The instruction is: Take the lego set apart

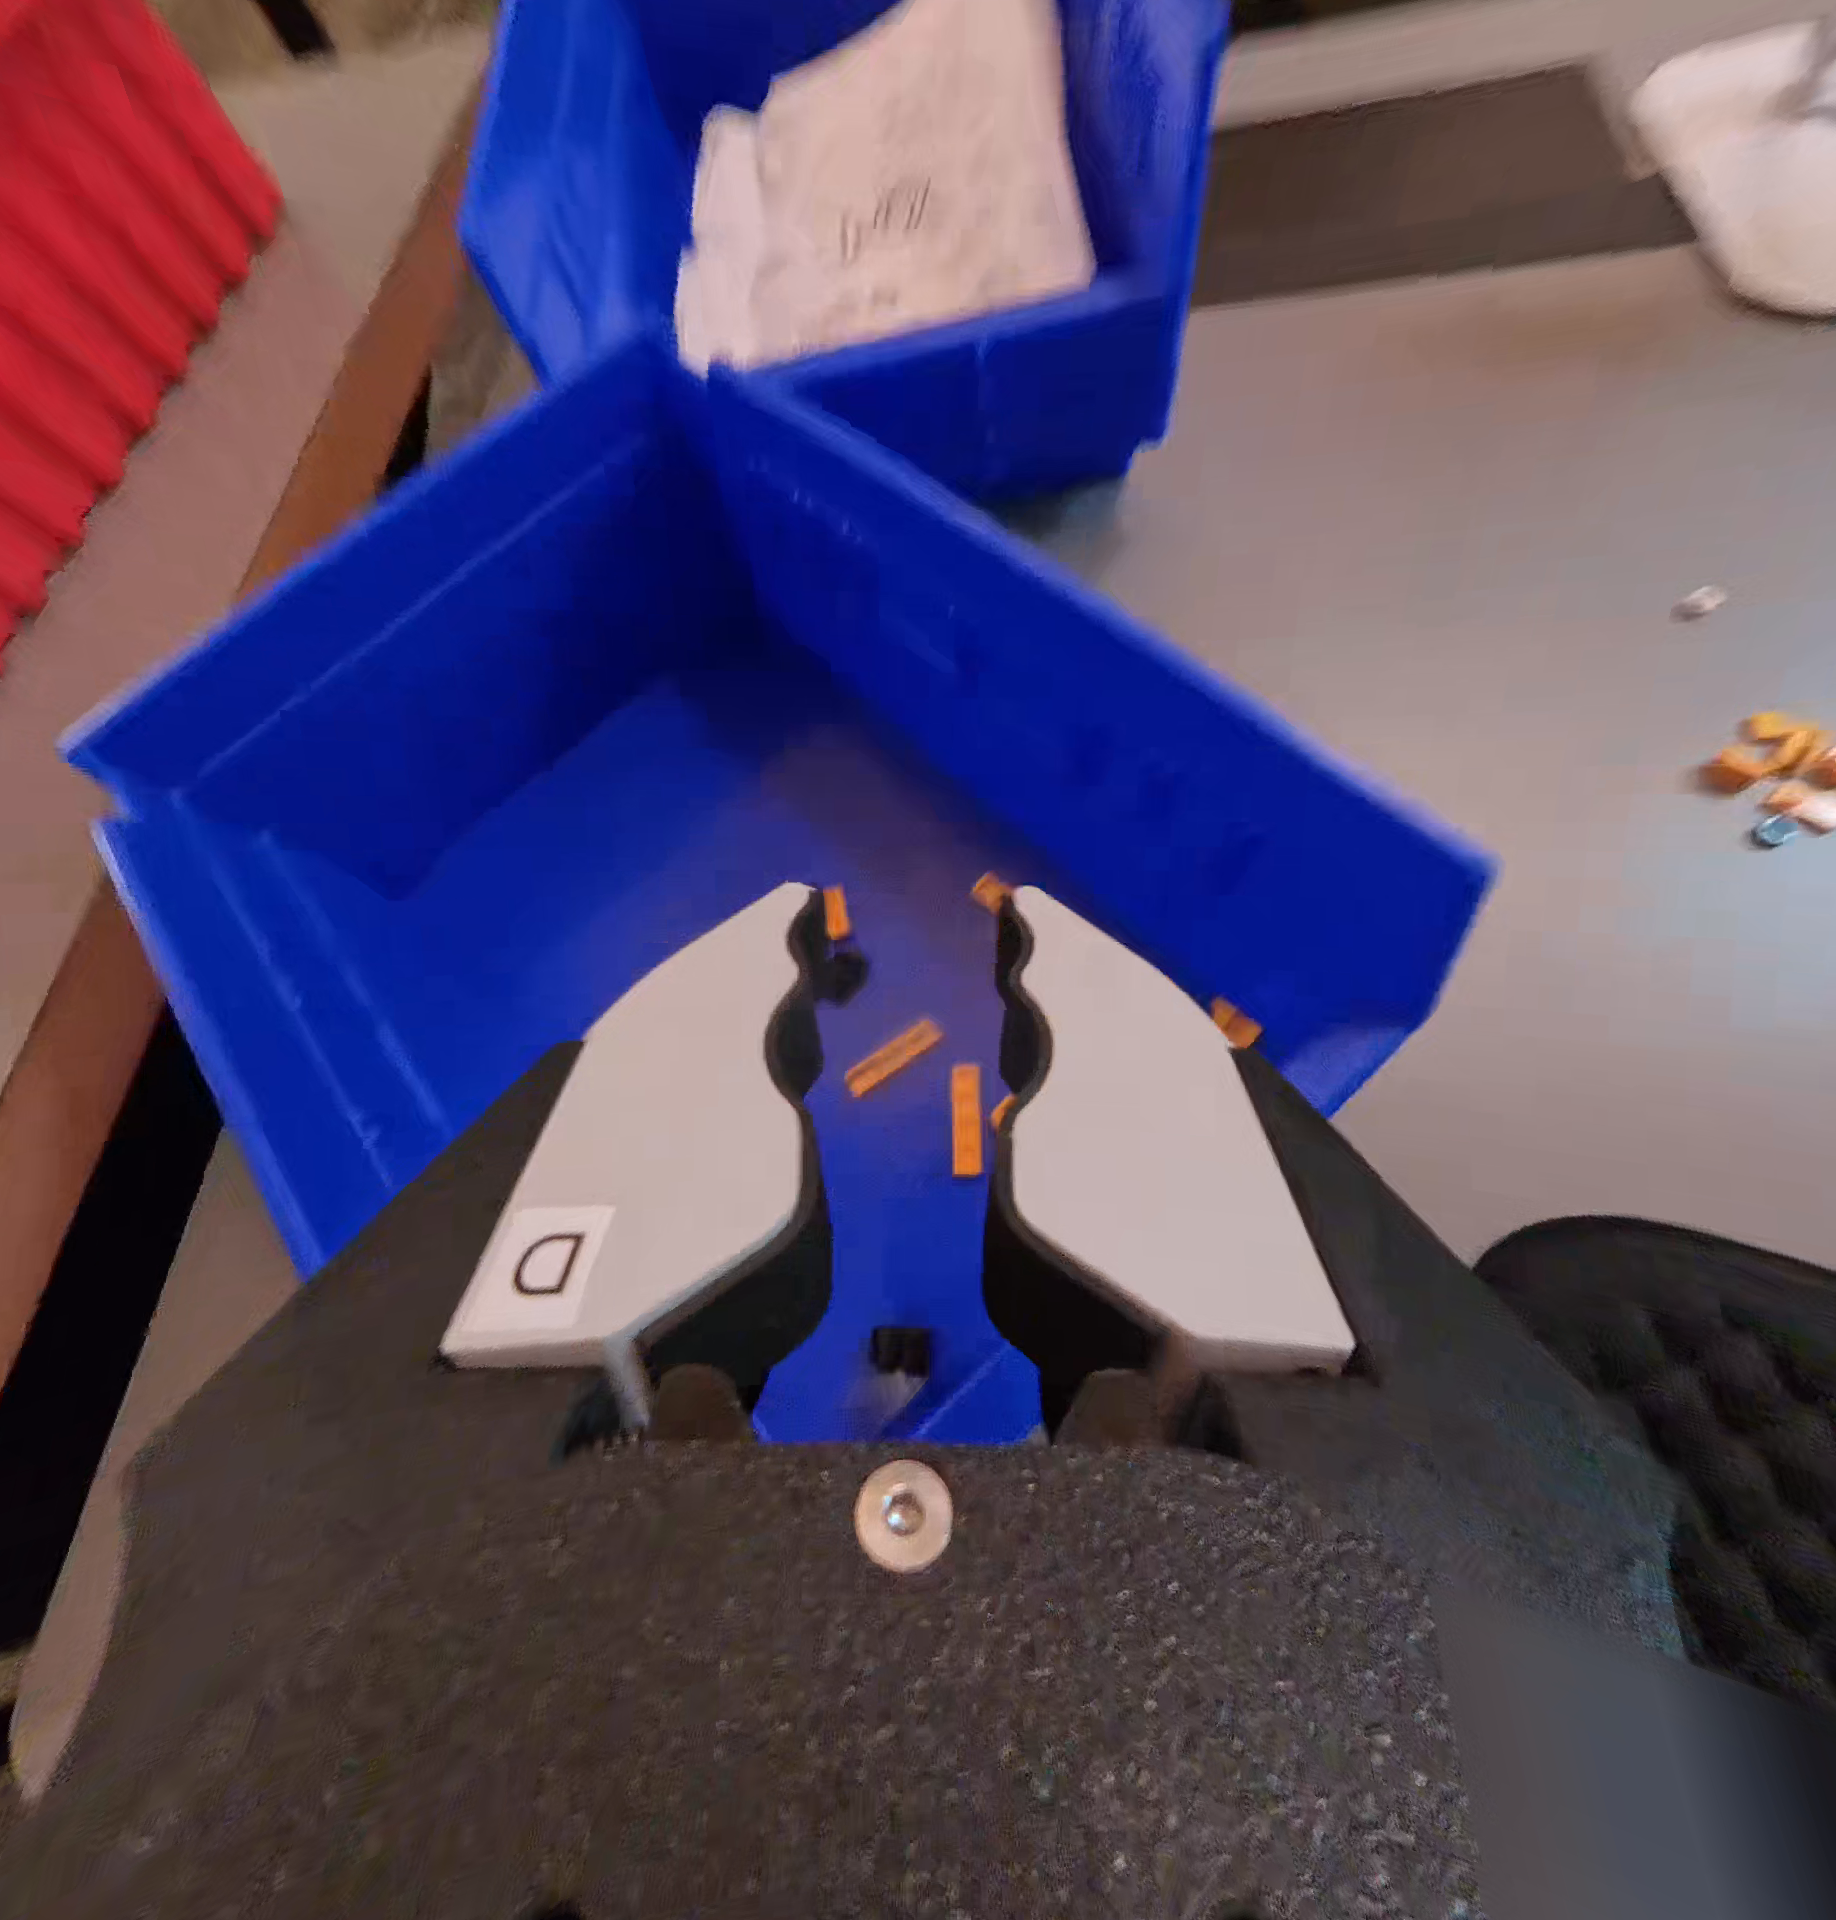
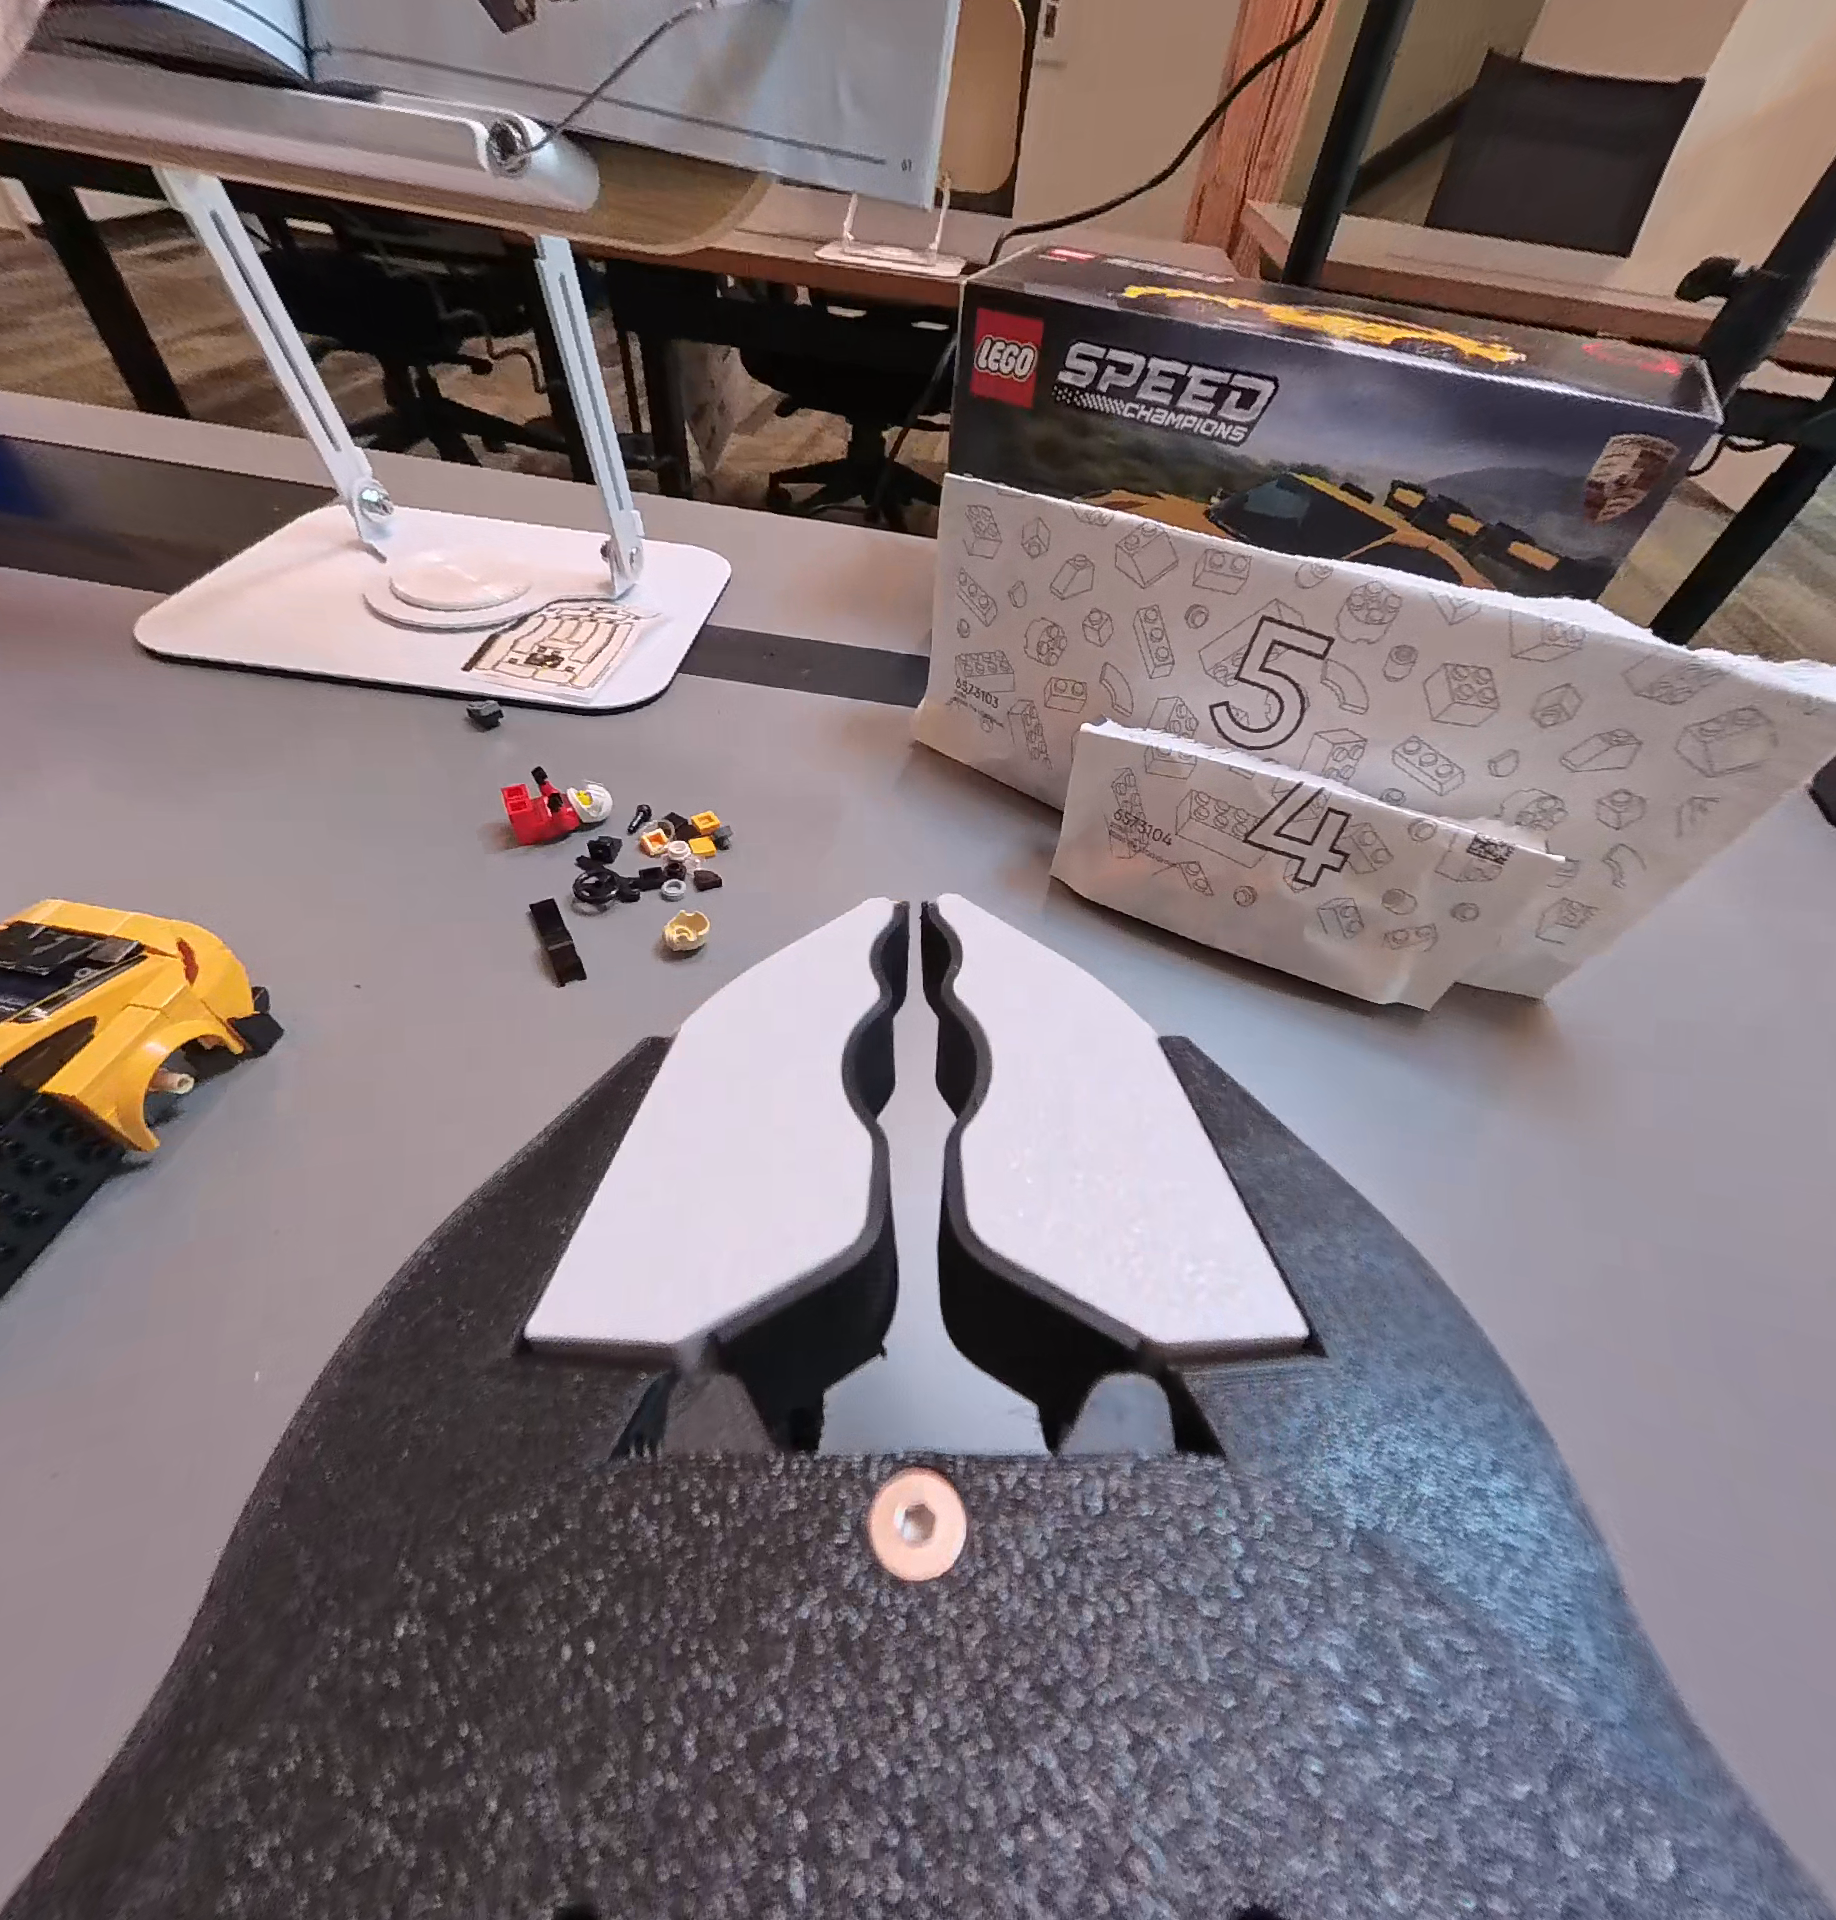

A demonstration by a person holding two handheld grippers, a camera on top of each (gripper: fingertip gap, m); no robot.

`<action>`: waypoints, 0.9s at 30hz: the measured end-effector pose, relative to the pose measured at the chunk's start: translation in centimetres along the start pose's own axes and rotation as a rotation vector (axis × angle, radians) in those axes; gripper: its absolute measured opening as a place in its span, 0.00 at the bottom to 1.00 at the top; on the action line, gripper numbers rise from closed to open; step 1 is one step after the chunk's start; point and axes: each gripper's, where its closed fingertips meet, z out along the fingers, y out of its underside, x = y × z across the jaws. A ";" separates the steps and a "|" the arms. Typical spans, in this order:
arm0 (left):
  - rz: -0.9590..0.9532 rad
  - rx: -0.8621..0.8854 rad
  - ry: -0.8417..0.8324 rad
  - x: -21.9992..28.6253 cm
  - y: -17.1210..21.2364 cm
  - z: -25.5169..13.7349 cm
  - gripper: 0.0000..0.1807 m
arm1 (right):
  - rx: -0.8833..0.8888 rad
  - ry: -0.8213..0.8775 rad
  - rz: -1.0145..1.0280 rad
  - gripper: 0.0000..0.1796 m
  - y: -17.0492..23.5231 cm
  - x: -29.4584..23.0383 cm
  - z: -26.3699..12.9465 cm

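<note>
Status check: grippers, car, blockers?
Left gripper open over blue bin, orange pieces inside. Right gripper shut, empty. Yellow car part-built. No blockers.

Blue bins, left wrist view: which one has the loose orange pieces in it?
The near bin, under the open left gripper. Orange pieces lie on its floor; the far bin holds only white paper bags.
</note>
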 end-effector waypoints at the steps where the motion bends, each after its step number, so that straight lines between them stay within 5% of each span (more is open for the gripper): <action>1: -0.015 -0.036 0.002 -0.3 0.8 0.4 0.21 | 0.001 0.002 -0.002 0.01 0.0 0.0 0.0; 8: 0.009 0.020 0.068 2.5 0.2 1.0 0.30 | -0.007 -0.004 -0.008 0.01 0.2 -0.1 0.1; 13: 0.206 0.160 0.471 14.5 -2.4 -1.8 0.21 | -0.001 -0.008 -0.007 0.01 0.2 -0.2 0.1; 18: 0.329 0.047 0.889 28.4 0.8 -2.5 0.19 | 0.006 -0.024 -0.008 0.02 0.1 -0.4 0.1; 27: 0.572 -0.168 0.875 35.7 6.0 1.0 0.18 | 0.019 -0.062 -0.006 0.02 -0.1 -1.0 0.0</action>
